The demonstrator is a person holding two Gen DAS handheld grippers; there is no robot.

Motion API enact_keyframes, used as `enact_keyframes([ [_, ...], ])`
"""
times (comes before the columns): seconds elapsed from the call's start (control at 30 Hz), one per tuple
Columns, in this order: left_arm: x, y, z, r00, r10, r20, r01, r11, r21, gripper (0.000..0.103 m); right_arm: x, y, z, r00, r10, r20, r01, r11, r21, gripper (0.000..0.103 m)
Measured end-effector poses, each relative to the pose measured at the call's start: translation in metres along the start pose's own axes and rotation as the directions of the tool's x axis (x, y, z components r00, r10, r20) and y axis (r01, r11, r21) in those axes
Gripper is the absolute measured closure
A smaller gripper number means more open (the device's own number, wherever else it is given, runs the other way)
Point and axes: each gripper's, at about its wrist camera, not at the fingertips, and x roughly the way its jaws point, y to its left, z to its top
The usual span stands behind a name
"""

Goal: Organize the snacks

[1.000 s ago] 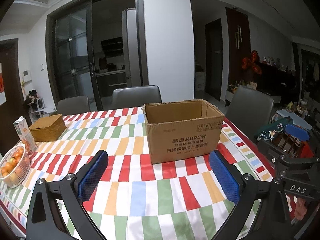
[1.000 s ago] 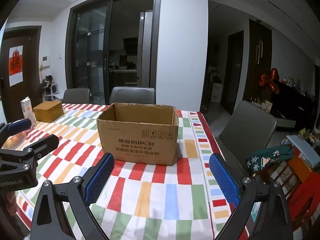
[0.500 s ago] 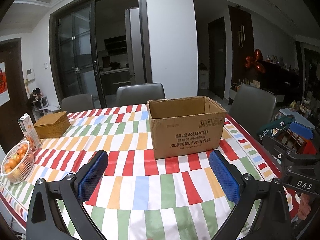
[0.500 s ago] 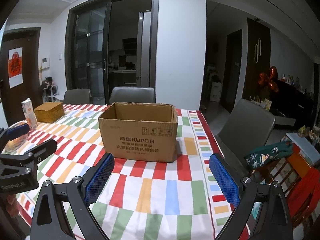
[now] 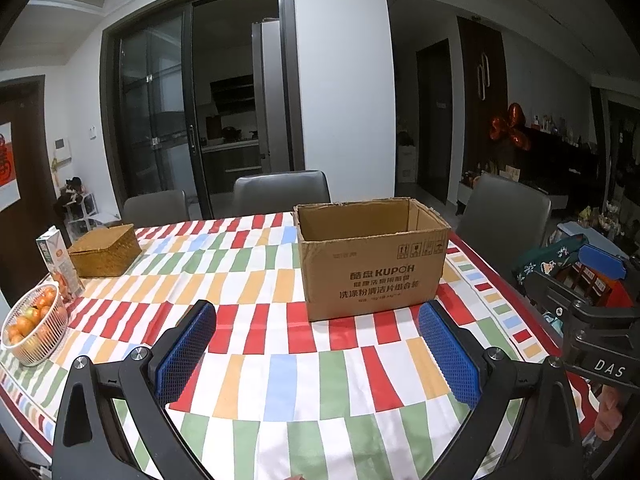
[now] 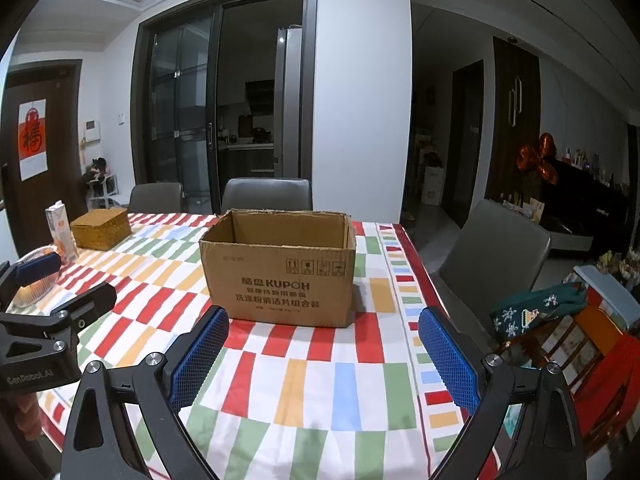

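since 1 s ago both views rise/back off, open brown cardboard box [image 5: 372, 264] sits lower, farther | box mid-table, long axis crosswise, dead ahead of right gripper [image 6: 322, 350], right-of-centre for left gripper [image 5: 316, 346] | both jaws wide, empty | no snacks visible

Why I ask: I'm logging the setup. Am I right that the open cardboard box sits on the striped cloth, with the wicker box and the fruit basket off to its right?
Not quite. In the left wrist view the wicker box and fruit basket lie left of the box, not right. The box is open and sits on the cloth.
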Motion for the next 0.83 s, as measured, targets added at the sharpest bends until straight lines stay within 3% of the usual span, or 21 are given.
enact_keyframes([
  [0.83, 0.0041, -0.0004, -0.0004, 1.0, 0.012, -0.012, -0.012, 1.0, -0.005, 0.0, 0.003, -0.0013, 0.0008, 1.0, 0.012, -0.014, -0.012, 1.0, 0.001, 0.006],
])
